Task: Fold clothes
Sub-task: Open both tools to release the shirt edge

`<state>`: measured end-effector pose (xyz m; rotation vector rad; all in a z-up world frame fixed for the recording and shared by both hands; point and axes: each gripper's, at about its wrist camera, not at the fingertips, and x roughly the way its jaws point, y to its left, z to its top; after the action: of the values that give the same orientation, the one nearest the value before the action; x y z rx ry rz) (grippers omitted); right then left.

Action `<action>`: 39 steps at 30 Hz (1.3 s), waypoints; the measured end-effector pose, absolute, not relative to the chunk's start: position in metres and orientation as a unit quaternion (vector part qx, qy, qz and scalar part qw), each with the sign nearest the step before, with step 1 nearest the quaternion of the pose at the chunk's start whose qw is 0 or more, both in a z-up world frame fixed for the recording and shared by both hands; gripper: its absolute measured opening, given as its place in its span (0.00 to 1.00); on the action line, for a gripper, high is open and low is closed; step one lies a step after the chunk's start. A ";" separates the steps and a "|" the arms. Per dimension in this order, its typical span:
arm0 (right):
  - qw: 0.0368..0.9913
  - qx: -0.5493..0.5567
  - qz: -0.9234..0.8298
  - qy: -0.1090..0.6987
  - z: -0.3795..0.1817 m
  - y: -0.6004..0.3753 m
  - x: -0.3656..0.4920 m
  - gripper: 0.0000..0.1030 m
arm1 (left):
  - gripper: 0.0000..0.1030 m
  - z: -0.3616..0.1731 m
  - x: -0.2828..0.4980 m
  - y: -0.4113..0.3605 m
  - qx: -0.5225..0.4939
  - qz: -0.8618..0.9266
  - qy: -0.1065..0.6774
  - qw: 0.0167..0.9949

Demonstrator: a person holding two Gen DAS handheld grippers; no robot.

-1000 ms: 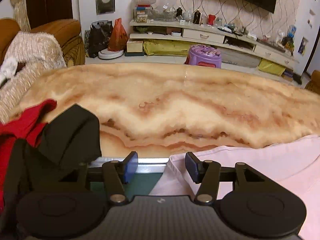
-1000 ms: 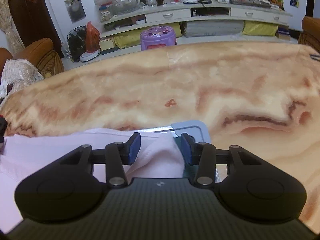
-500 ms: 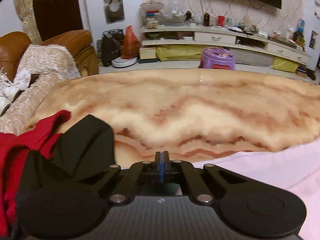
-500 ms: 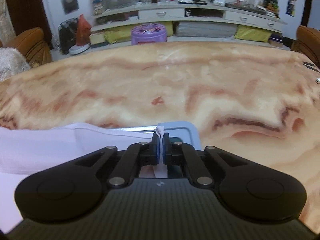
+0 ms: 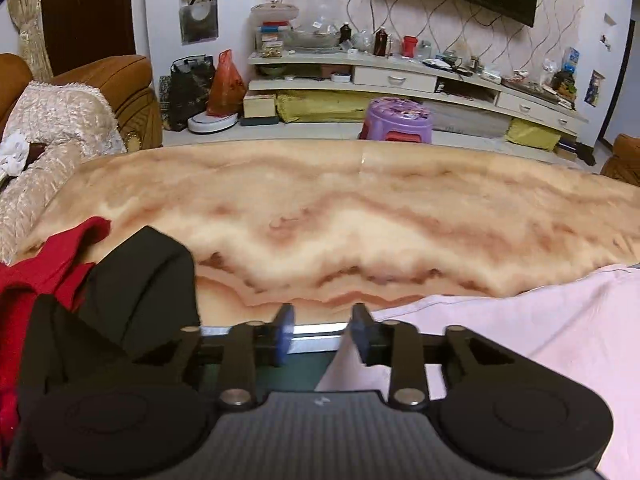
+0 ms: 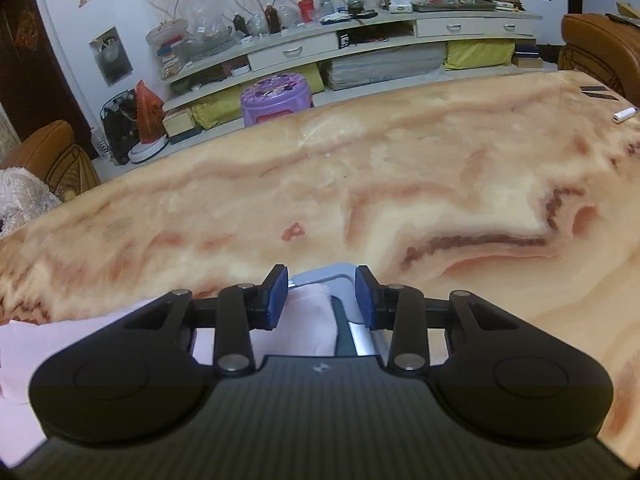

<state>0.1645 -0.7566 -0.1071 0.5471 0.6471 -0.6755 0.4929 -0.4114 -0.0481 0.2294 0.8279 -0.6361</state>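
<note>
- table: polished stone-look top, marbled cream and rust veins, glossy
- pink garment: thin soft cloth, matt, lightly creased
- black garment: matt cloth, smooth
- red garment: matt cloth
- left gripper: matt black plastic arms, blue rubbery pads, shiny metal pivot pins, ribbed dark body
- right gripper: same finish
- stool: glossy purple plastic
- sofa cover: rough textured fabric

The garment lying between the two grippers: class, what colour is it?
Pale pink, plain, with no pattern. The garment shows best in the left wrist view.
</note>
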 end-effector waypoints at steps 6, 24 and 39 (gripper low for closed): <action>0.857 0.275 -0.320 0.296 -0.109 -0.758 0.156 0.42 | 0.40 -0.051 0.492 -0.420 0.116 -0.312 0.407 0.851; 0.860 0.268 -0.309 0.306 -0.116 -0.748 0.157 0.42 | 0.48 -0.033 0.488 -0.408 0.179 -0.210 0.345 0.897; 0.877 0.247 -0.240 0.336 -0.114 -0.733 0.166 0.42 | 0.54 -0.071 0.464 -0.419 0.207 -0.251 0.362 0.873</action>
<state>0.1655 -0.7334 -0.1135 0.5155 0.7004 -0.4999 0.4636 -0.4189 -0.0708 0.4325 0.7569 -0.5248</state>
